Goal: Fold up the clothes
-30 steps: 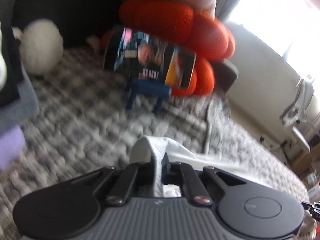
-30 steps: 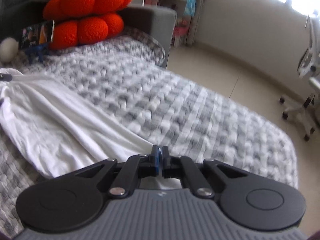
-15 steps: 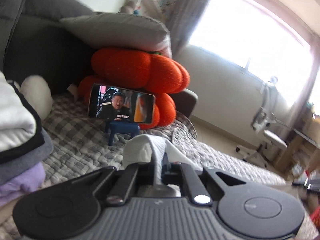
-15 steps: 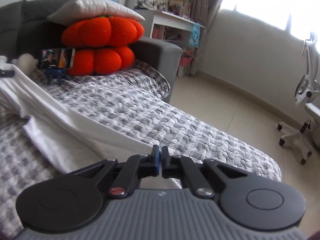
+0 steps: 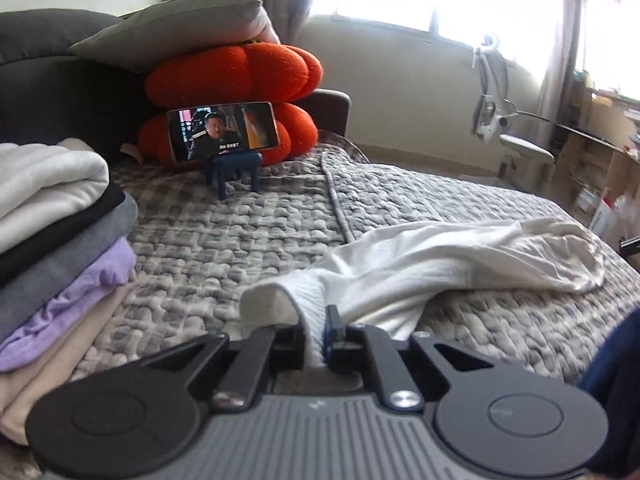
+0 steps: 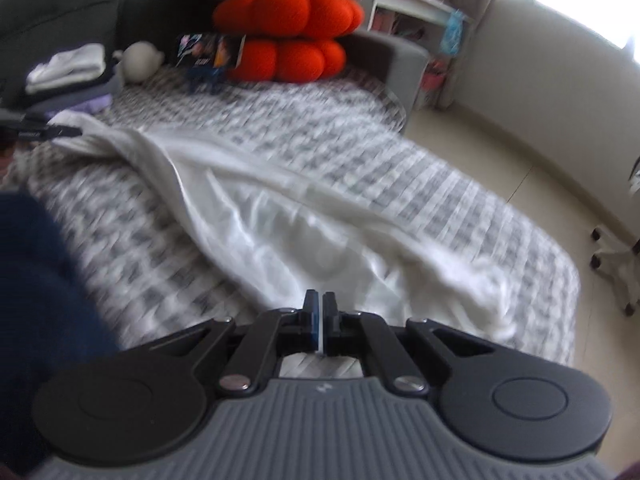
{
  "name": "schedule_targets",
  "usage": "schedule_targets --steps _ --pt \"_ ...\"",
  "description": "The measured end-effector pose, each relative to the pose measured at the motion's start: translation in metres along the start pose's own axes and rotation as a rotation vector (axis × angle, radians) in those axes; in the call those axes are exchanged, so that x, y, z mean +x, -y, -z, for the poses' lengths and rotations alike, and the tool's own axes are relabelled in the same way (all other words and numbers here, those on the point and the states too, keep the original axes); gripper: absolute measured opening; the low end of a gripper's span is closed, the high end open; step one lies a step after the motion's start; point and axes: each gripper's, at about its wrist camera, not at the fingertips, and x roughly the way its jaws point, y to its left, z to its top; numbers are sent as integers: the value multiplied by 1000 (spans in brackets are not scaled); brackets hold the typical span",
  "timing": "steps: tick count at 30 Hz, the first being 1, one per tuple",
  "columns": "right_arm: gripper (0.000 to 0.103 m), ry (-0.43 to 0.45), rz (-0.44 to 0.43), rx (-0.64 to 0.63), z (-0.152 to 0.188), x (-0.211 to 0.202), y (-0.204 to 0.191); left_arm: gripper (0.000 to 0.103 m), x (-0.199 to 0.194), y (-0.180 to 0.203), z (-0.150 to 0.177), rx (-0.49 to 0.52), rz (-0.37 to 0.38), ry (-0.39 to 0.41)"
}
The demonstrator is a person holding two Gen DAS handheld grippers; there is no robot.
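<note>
A white garment (image 5: 460, 264) lies stretched across the grey checked quilt (image 5: 240, 232) on the bed. My left gripper (image 5: 316, 324) is shut on its ribbed end, which folds over the left finger. My right gripper (image 6: 319, 320) is shut on the other end of the white garment (image 6: 304, 236); a thin white edge shows between the jaws. In the right wrist view the left gripper's tip (image 6: 60, 132) shows at the far left, holding the cloth. A stack of folded clothes (image 5: 56, 232) stands at the left.
A phone on a small blue stand (image 5: 224, 132) plays video in front of orange pumpkin cushions (image 5: 240, 76) and a grey pillow at the sofa back. An office chair (image 5: 504, 120) and cluttered shelves stand beyond the bed. A dark blue sleeve (image 6: 36, 300) shows at left.
Both grippers have swung and lowered, still holding the white garment. The garment now lies spread lower over the quilt. The right wrist view is blurred by motion.
</note>
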Motion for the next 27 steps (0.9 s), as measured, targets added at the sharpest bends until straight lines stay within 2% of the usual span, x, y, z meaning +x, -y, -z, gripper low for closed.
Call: schedule_targets --steps 2,5,7,10,11,12,13,14,16,19,21,23,24,25,27 --pt "0 -15 3 18 5 4 1 13 -2 -6 0 -15 1 -13" --pt "1 -22 29 91 9 13 13 25 -9 -15 -2 -46 -11 -9" --pt "14 -12 39 153 8 17 25 35 -21 -20 -2 -80 -2 20" --pt "18 27 50 180 0 20 35 39 -39 -32 -2 -162 40 64" --pt "22 42 53 174 -5 23 37 39 -44 -36 -1 -195 54 74" --pt "41 57 56 166 -11 26 38 39 -41 -38 -1 -218 53 65" --pt "53 65 58 132 -18 32 34 40 -37 -40 -1 -241 51 54" --pt "54 70 60 93 -27 39 31 42 -34 -42 -1 -263 48 44" --pt "54 83 32 8 -44 54 17 58 -19 -44 -3 -324 14 14" --pt "54 92 -52 -95 -69 79 -4 65 2 -51 -3 -448 53 8" --pt "54 80 -87 -143 -80 96 -15 66 16 -51 -1 -499 60 -20" --pt "54 64 -115 -181 -89 111 -24 59 31 -50 3 -525 45 -74" --pt "54 55 -125 -195 -92 118 -29 35 38 -49 4 -538 38 -101" --pt "54 52 -130 -211 -95 123 -33 24 30 -46 5 -511 47 -71" --pt "54 54 -154 -224 -100 128 -37 23 13 -38 6 -453 66 -6"
